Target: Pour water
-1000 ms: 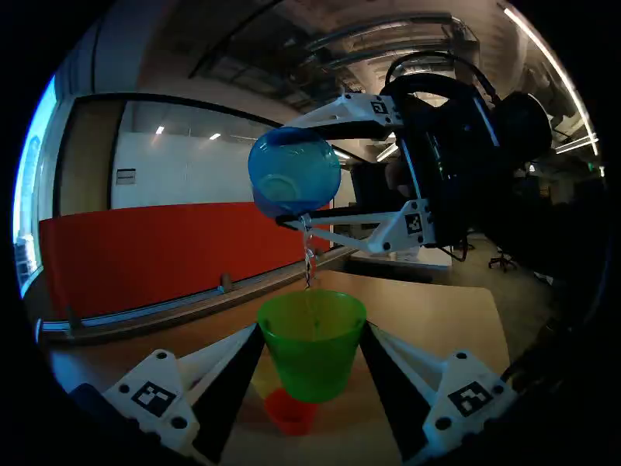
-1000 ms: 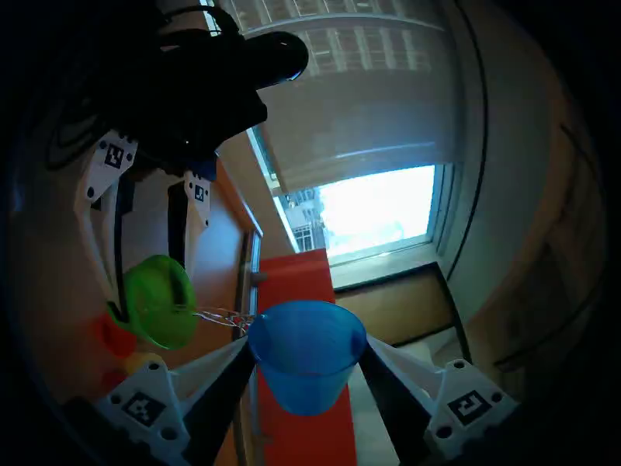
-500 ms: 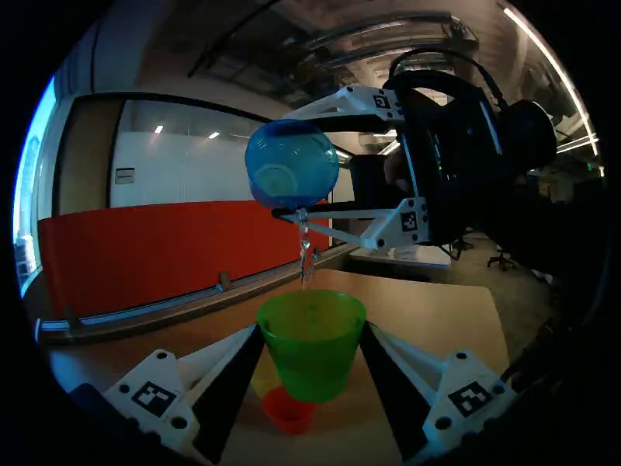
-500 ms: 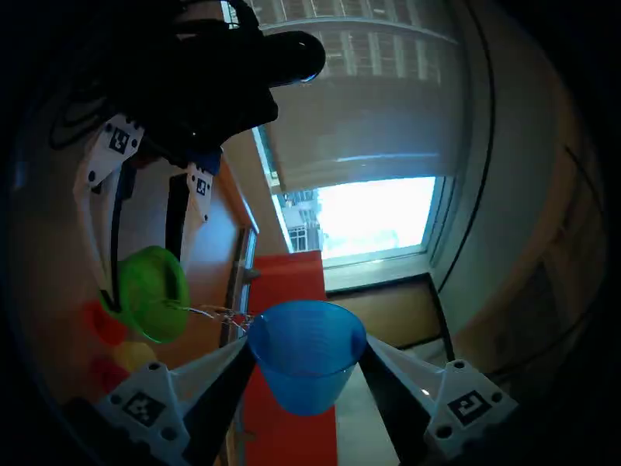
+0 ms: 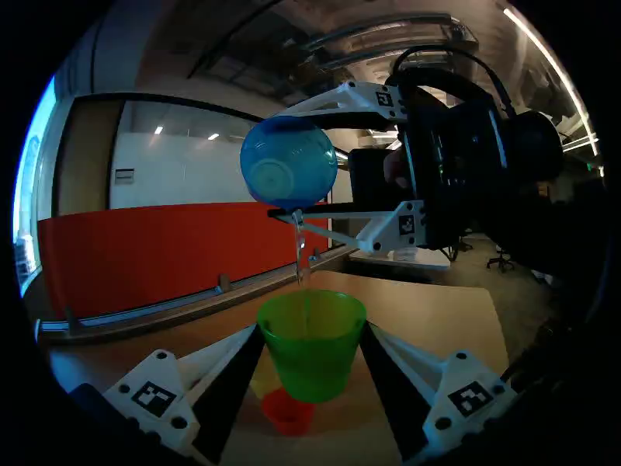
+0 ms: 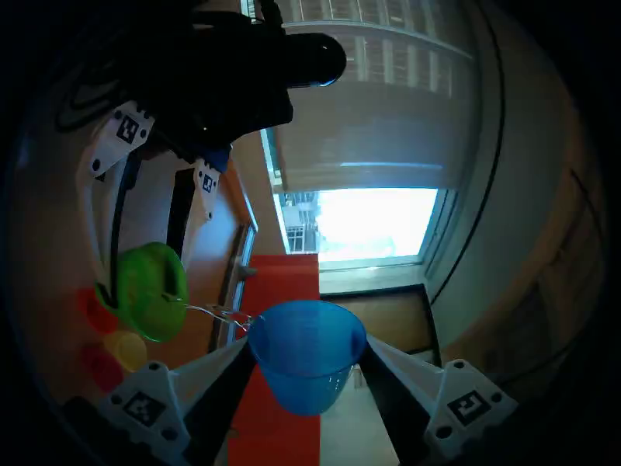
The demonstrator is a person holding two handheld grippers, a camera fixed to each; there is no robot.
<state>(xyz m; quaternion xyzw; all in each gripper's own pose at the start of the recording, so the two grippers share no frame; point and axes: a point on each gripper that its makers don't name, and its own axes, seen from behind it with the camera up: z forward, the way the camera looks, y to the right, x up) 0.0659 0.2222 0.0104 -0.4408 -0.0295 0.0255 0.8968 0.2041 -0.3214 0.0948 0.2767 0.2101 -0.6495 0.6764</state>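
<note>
Tipped the blue cup [image 5: 288, 161] further than a second before, showing more of its base, at upper centre of the left gripper view — kept a thin stream [image 5: 299, 252] running down. Pinched it in the right gripper [image 6: 307, 349], high enough to pour cleanly. Clamped the green cup [image 5: 312, 353] in the left gripper [image 5: 310, 332] at lower centre, upright, directly beneath to catch it — left unmoved meanwhile.

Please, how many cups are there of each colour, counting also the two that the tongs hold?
Blue cup: 1
Green cup: 1
Red cups, blurred: 2
Yellow cup, blurred: 1
Total: 5
</note>
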